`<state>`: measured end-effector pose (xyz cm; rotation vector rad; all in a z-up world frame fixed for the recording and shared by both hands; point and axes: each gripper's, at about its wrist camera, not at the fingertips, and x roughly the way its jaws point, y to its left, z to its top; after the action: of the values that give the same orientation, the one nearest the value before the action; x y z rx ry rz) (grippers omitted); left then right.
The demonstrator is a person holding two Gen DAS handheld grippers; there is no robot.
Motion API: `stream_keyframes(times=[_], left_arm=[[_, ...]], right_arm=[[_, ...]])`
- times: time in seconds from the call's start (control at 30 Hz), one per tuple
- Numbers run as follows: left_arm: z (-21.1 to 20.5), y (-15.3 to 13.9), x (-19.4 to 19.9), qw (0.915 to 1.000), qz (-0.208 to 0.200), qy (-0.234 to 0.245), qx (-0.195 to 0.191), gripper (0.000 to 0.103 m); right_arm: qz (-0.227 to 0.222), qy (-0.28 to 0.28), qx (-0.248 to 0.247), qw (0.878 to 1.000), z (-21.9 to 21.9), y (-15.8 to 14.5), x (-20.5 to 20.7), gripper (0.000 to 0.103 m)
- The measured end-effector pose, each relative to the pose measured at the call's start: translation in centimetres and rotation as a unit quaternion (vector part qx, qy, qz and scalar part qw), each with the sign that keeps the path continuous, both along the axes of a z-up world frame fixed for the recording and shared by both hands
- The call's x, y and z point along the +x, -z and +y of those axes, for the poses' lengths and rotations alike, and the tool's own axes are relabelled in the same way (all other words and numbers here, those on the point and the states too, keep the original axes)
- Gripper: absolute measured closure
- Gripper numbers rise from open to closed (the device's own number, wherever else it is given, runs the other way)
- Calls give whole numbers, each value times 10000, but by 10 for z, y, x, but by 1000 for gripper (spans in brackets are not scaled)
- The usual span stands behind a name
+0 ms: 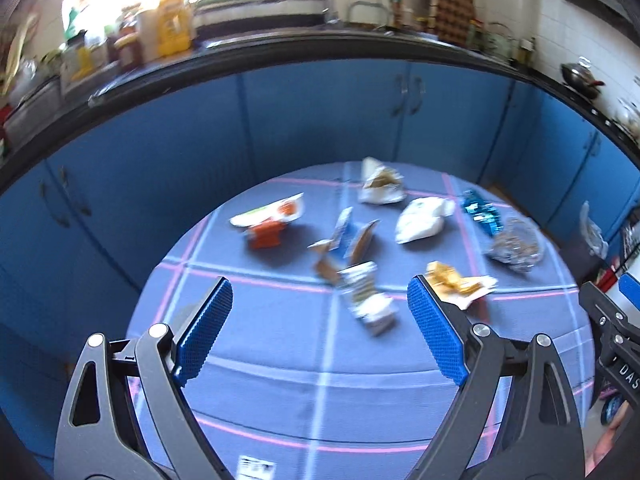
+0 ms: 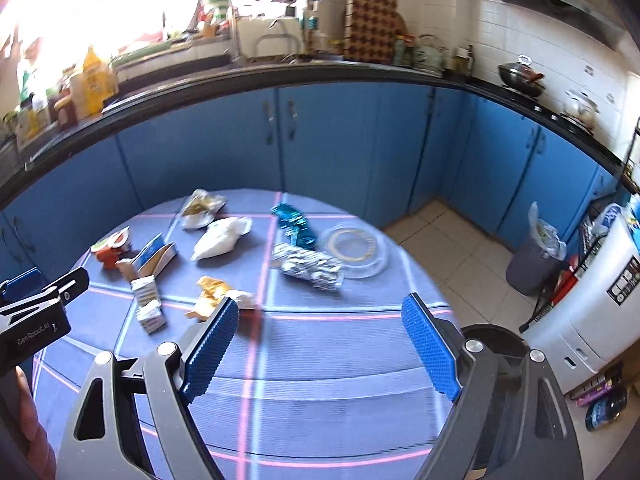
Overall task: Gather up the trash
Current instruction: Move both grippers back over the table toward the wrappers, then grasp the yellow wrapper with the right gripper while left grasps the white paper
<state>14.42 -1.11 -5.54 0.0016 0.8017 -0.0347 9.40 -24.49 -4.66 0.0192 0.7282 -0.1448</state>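
several scraps of trash (image 1: 362, 240) lie scattered on the round table (image 1: 280, 344), toward twelve o'clock of your left gripper (image 1: 320, 306) and eleven of your right gripper (image 2: 320, 320); both gape empty (ready for a first pick, i judge).

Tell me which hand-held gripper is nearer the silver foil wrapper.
Right. The right hand-held gripper hangs open just short of the silver foil wrapper; the left hand-held gripper is across the table, the wrapper off to its right.

A round table (image 2: 320, 380) in a blue checked cloth carries scattered wrappers (image 1: 460, 282), small cartons (image 1: 368, 296) and a clear plate (image 2: 360, 248).
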Motion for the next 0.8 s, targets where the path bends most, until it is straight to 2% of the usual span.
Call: stream_keyframes(times=[0.2,0.33,0.47,0.8], left_arm=[[33,29,7,9994,307,-131,43,15],[32,47,16,9985,540,-6,-2,15],[19,57,29,9972,698,245,-106,15],[-26,81,77,9937,952,583,48,15]], right_arm=[[232,-208,-35,9995,28,18,21,21],[438,-308,-39,9986,39,35,39,21],[603,-308,-79,9977,40,49,56,22],[782,-199,-35,9967,24,69,78,22]])
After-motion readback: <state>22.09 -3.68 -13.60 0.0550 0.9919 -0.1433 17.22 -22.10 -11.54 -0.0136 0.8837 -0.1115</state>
